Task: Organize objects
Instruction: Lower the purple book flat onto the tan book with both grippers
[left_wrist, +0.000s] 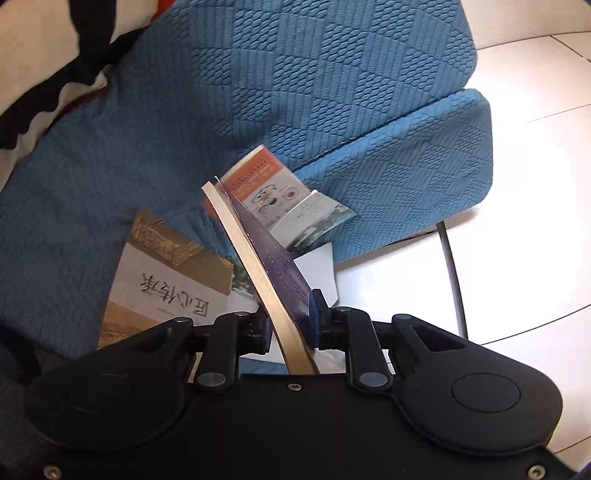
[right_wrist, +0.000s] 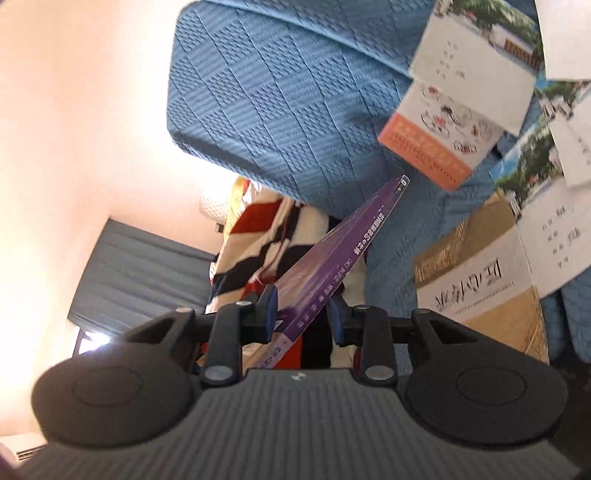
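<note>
Left wrist view: the left gripper (left_wrist: 289, 325) is clamped on the near end of a purple book (left_wrist: 275, 269), blue pads on cover and page block, the volume raised edge-on with its long axis running from the jaws toward 11 o'clock. Beneath it, on the blue sofa (left_wrist: 295, 92), a tan-and-white book (left_wrist: 173, 280) lies flat at 10 o'clock and an orange-banded booklet (left_wrist: 266, 184) at 12 o'clock. Right wrist view: the right gripper (right_wrist: 303, 317) pinches the same purple book (right_wrist: 332, 254) across its spine end, long axis tilting toward 1 o'clock; the orange-banded booklet (right_wrist: 443, 136) sits at 1 o'clock and the tan-and-white book (right_wrist: 476, 280) at 3 o'clock. Both hands share the load, neither plainly nearer; the next placement likely turns on that shared axis.
</note>
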